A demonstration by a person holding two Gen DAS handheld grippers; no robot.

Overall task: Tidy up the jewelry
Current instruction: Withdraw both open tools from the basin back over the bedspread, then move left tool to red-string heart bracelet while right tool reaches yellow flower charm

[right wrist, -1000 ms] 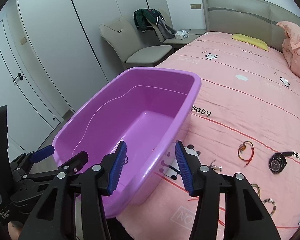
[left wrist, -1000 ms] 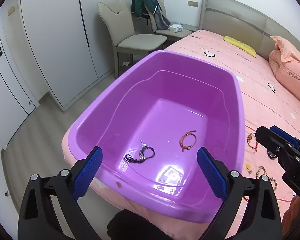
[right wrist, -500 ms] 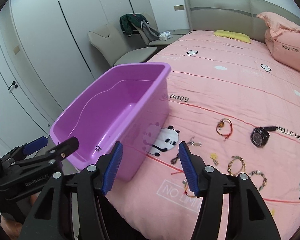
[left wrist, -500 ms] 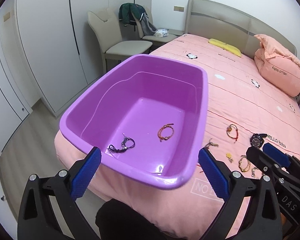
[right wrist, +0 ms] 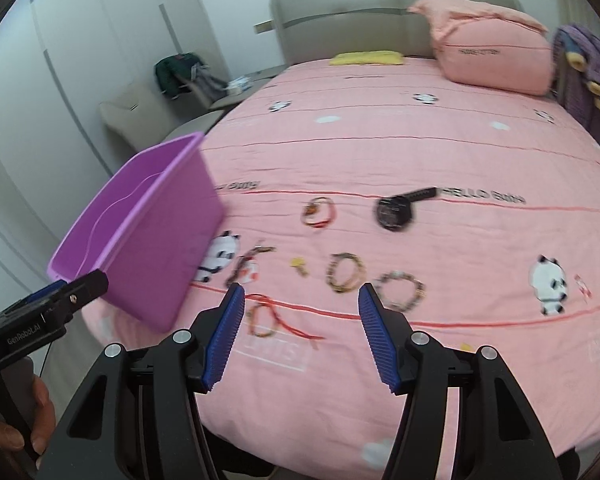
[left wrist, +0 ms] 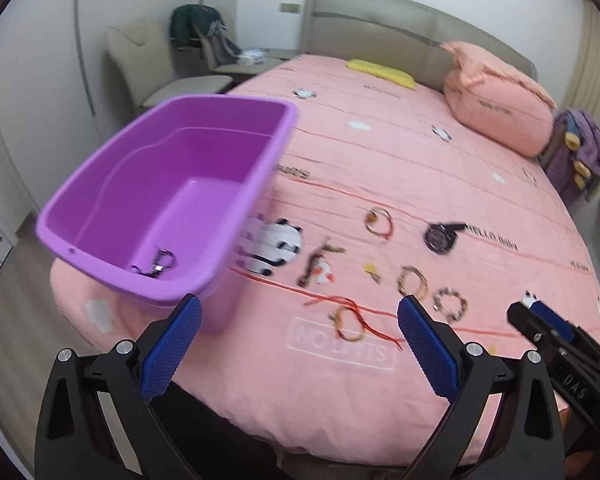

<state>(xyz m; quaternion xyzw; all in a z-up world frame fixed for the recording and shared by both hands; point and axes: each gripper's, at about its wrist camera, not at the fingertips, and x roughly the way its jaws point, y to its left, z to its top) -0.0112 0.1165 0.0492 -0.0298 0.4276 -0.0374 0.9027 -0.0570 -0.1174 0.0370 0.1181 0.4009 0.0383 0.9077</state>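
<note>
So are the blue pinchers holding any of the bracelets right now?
No. The left gripper and the right gripper are both open and hold nothing. The bracelets, like the red string bracelet, lie loose on the bed.

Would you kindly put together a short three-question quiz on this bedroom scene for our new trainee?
1. True or false: the purple tub sits on the pink bed.
2. Multiple choice: the black watch lies (A) inside the tub, (B) on the bed, (C) in the right tool.
3. Fill in: both the left tool and the right tool are ____ and hold nothing.

Key
1. True; it rests at the bed's corner.
2. B; it lies beyond the bracelets.
3. Open.
</note>
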